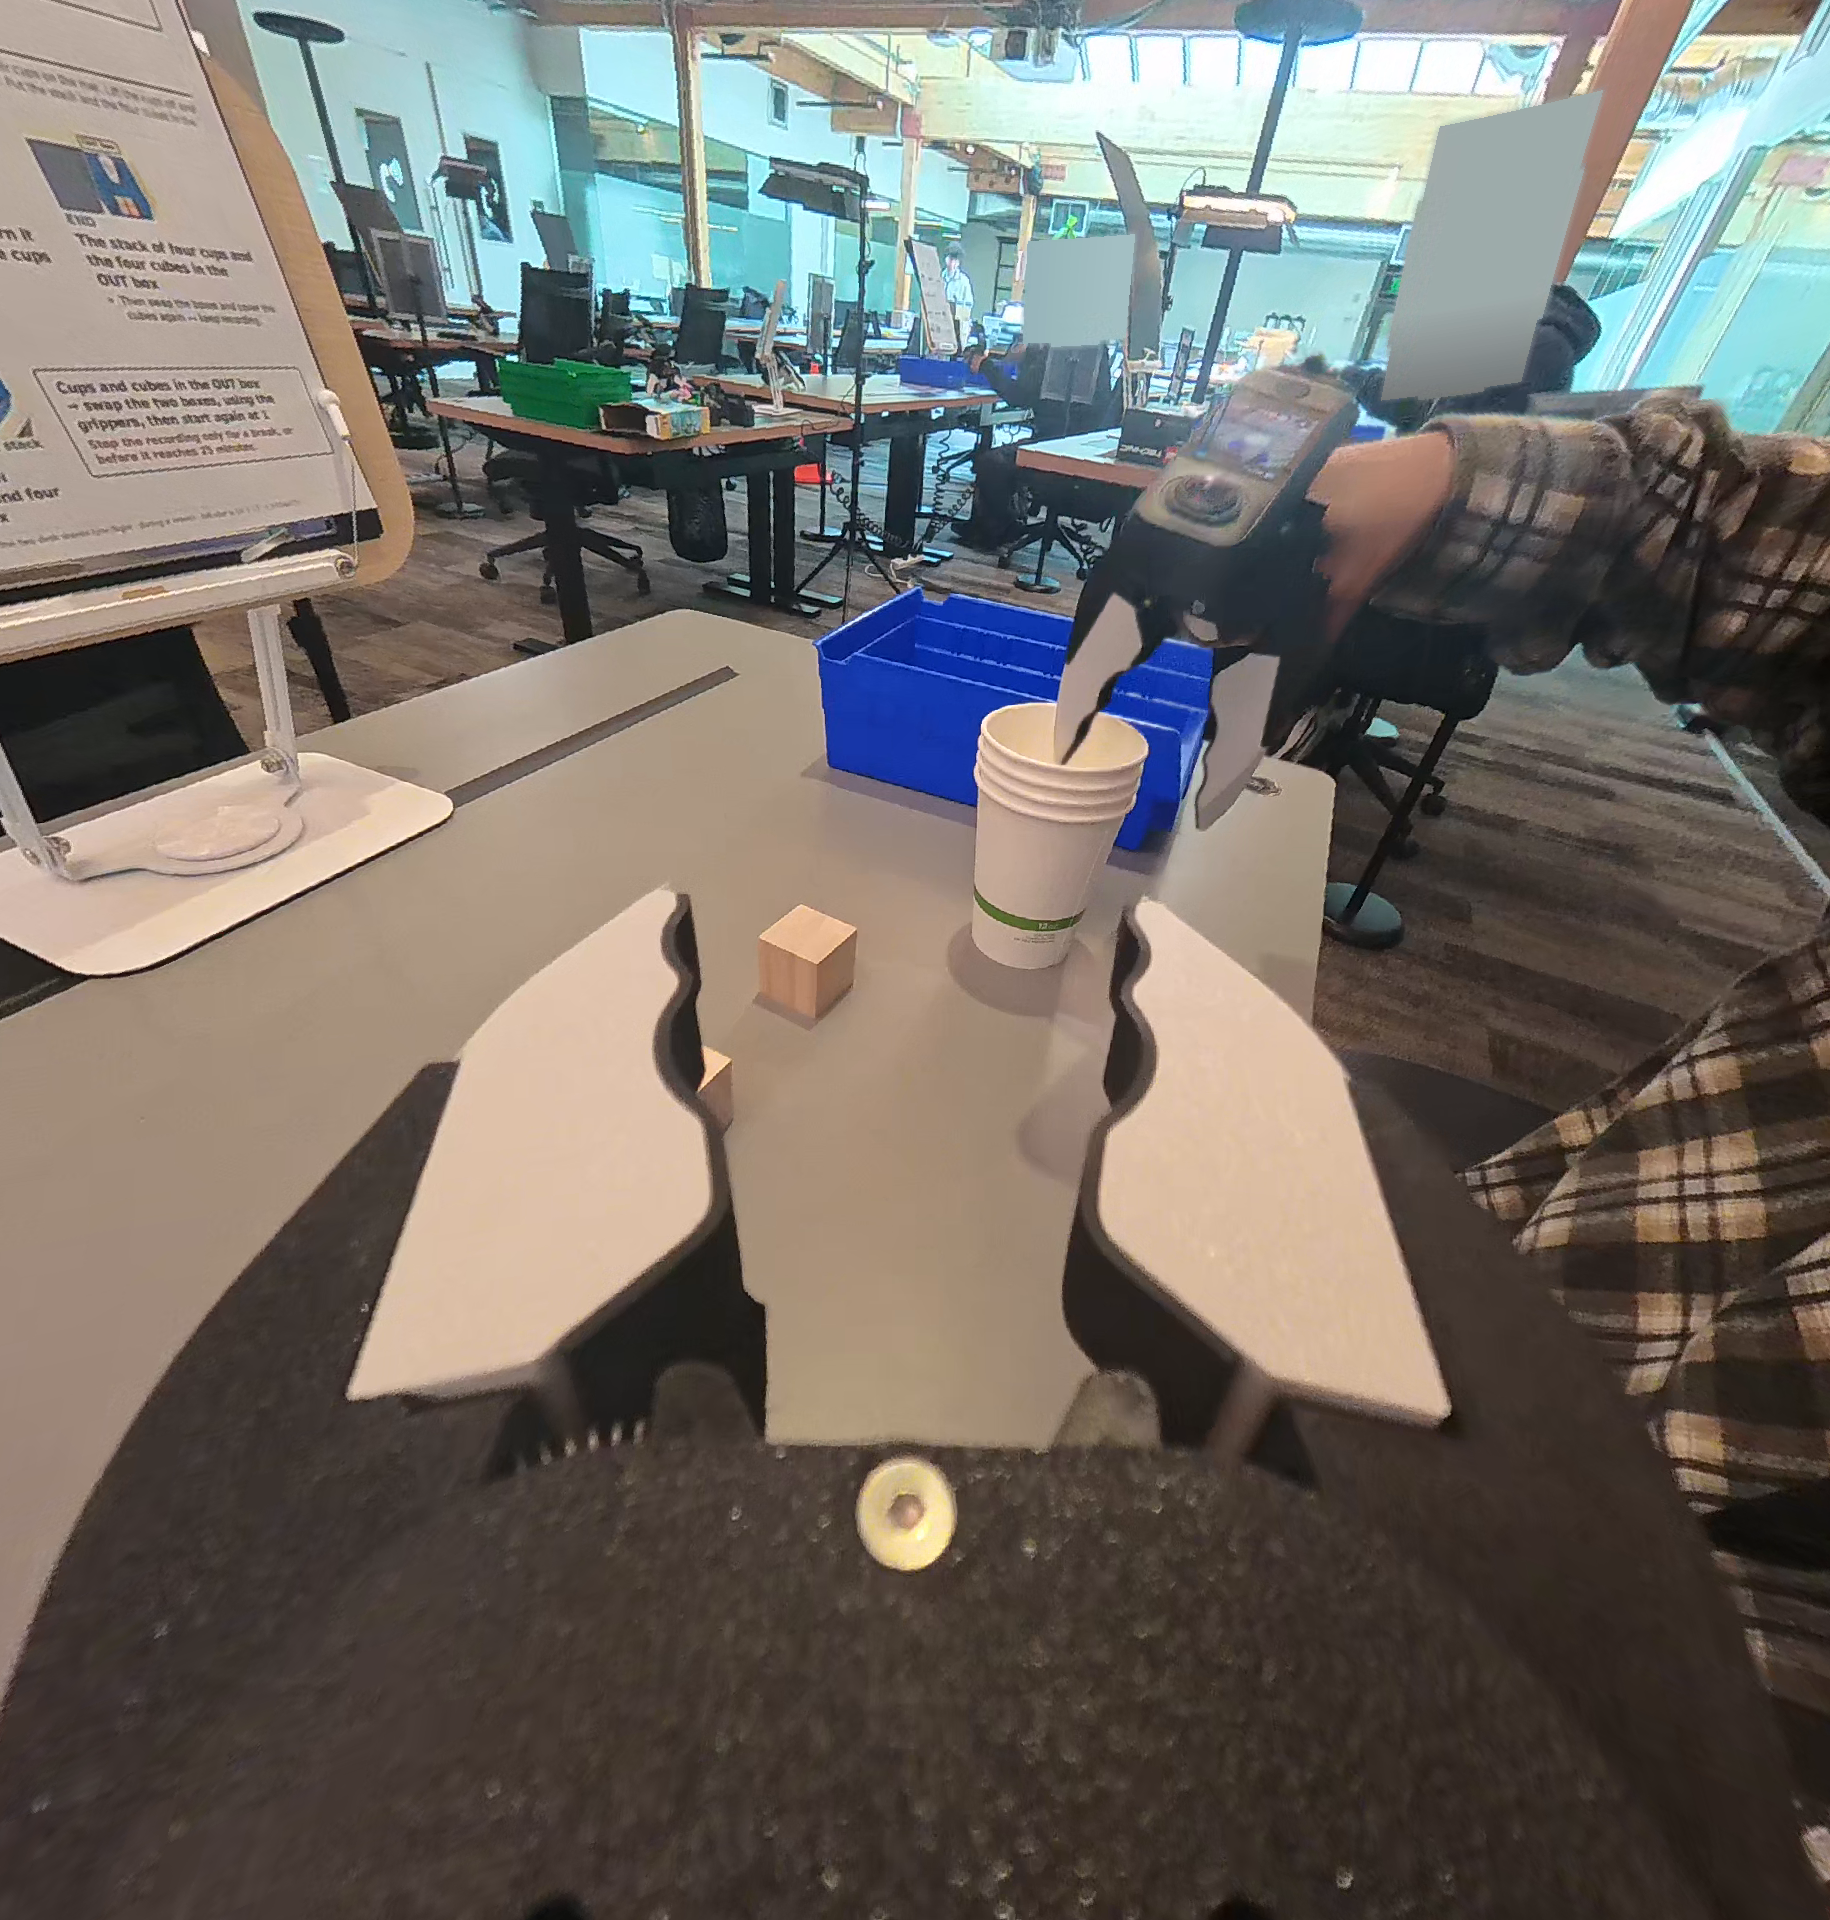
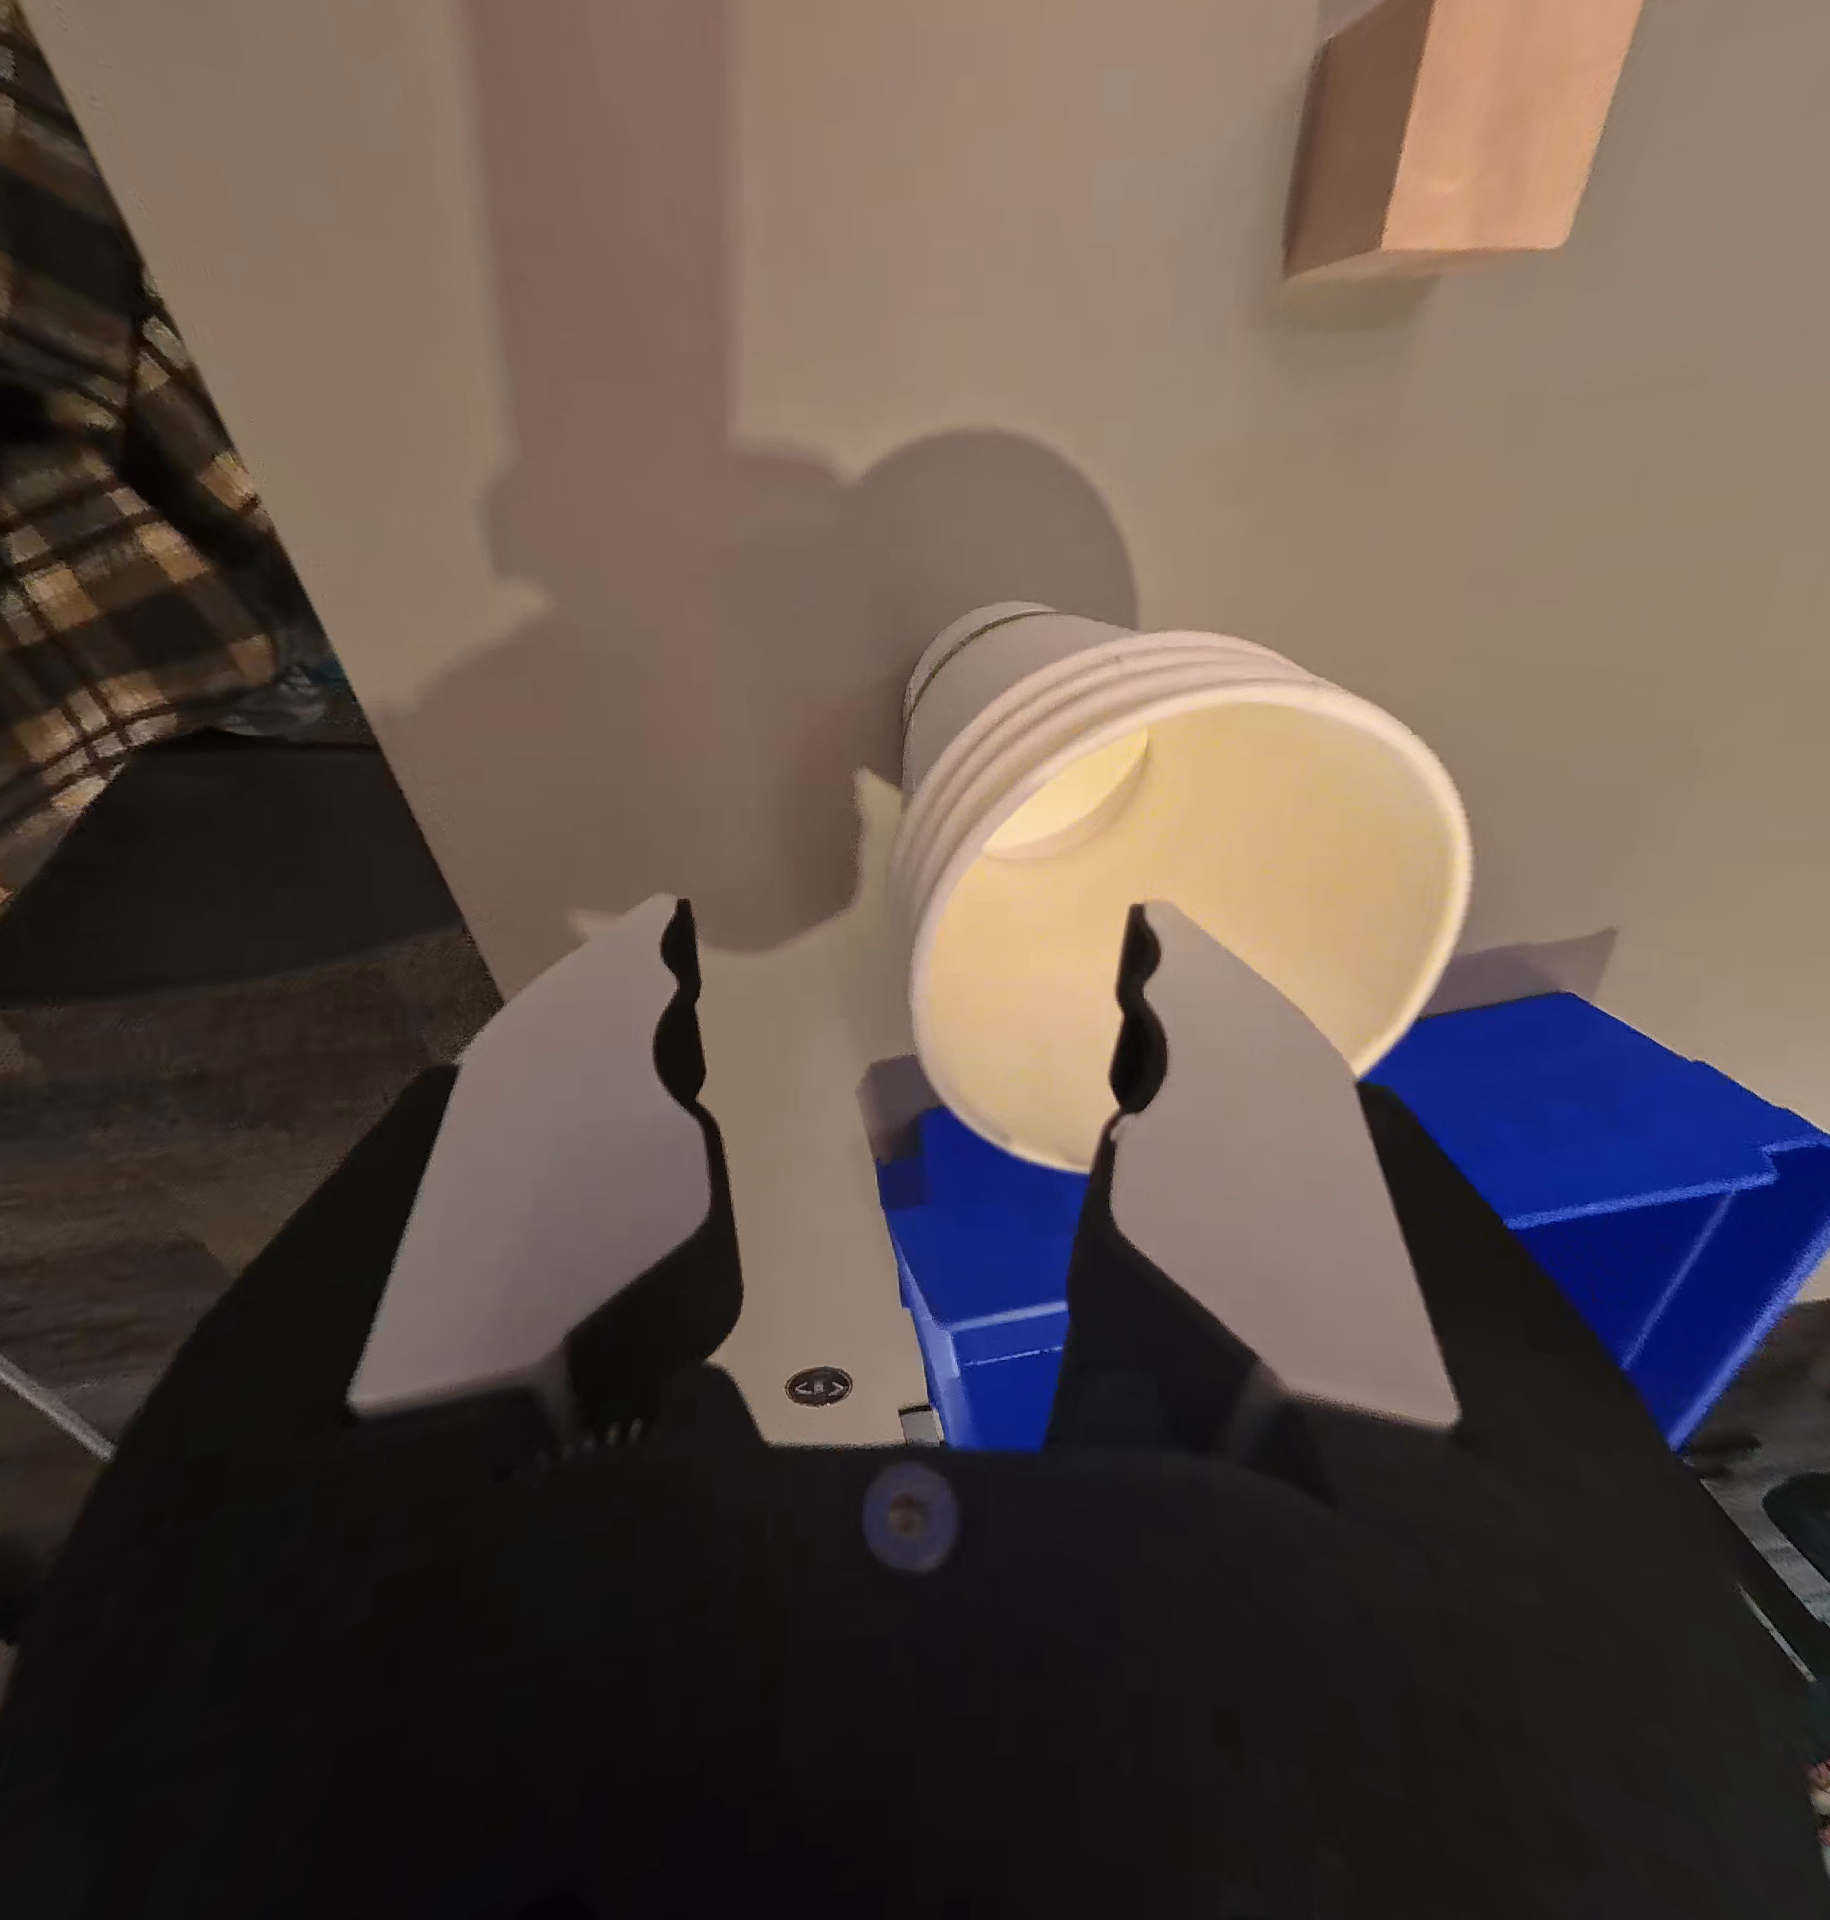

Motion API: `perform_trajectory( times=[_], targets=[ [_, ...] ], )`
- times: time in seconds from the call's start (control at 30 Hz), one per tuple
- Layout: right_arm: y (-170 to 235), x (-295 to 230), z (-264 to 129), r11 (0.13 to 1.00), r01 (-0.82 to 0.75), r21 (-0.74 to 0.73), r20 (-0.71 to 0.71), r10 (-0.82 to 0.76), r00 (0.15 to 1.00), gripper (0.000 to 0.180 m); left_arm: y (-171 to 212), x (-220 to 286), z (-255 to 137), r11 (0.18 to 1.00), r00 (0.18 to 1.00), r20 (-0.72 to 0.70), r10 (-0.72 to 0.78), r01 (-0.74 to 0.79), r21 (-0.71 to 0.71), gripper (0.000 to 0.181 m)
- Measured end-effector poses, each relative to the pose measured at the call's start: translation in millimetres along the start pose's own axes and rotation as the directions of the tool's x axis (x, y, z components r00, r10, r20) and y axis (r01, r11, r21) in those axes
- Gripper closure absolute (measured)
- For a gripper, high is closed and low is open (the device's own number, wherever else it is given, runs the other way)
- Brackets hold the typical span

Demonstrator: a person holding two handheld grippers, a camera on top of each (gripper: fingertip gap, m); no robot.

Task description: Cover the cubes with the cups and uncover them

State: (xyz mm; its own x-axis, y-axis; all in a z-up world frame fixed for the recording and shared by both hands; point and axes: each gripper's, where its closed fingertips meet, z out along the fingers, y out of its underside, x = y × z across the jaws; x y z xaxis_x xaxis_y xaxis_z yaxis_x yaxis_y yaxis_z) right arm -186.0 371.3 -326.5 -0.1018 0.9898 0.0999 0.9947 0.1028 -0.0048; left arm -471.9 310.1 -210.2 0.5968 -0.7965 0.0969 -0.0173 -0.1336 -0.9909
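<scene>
Stack of four nested white paper cups (image 1: 1051, 831), green band near the base, upright and mouth up on the grey table (image 1: 267, 1091), just in front of the blue bin (image 1: 921, 696); in the right wrist view the same stack (image 2: 1181, 883) shows four rolled rims and a clean, bare inside. Right gripper (image 1: 1150, 748) is spread wide, straddling the top rim: one finger (image 1: 1087, 675) dips inside the mouth, the other hangs outside the cup wall on the bin side. No squeeze on the rim visible, cannot tell if the inner fingertip touches the wall. Left gripper (image 1: 906, 1039) hovers low over the table with its fingers apart, gripping nothing. One wooden cube (image 1: 807, 961) sits bare on the table near the stack, to its left, apart from it. A second cube (image 1: 716, 1081) is mostly hidden behind the left gripper's left finger. Right wrist view shows one cube (image 2: 1451, 135) beyond the stack, well clear. Bare table between left gripper's fingers and ahead of them up to cube and stack. Table edge runs close to the right of the stack, and the bin's front wall is just behind it, so room is tight there. Document stand (image 1: 163, 810) sits far left, well apart.
</scene>
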Motion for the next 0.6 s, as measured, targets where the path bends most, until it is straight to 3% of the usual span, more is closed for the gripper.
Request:
perform_trajectory(
  times=[0.23, 0.37, 0.5, 0.6],
  targets=[
    [2, -3, 31, 0.999, 0.028, -0.03, 0.065, -0.026, 0.998, 0.119, 1, -1, -1, 1.0, 1.0, 0.004, 0.008, -0.007, -0.006, 0.106],
    [0, -7, 40, 0.998, 0.037, -0.041, 0.122, -0.032, 0.992, 0.142, 0, -2, -2, 1.0, 1.0, 0.006, 0.01, -0.01, -0.005, 0.106],
    [-2, -5, 34, 0.998, 0.022, -0.057, 0.137, -0.014, 0.99, 0.17, 0, 0, -3, 1.0, 1.0, 0.003, 0.011, -0.011, -0.004, 0.106],
    [-6, -1, 18, 0.999, 0.006, -0.042, 0.118, -0.001, 0.993, 0.17, -2, 1, -5, 1.0, 1.0, 0.003, 0.017, -0.017, -0.002, 0.106]
  ],
)
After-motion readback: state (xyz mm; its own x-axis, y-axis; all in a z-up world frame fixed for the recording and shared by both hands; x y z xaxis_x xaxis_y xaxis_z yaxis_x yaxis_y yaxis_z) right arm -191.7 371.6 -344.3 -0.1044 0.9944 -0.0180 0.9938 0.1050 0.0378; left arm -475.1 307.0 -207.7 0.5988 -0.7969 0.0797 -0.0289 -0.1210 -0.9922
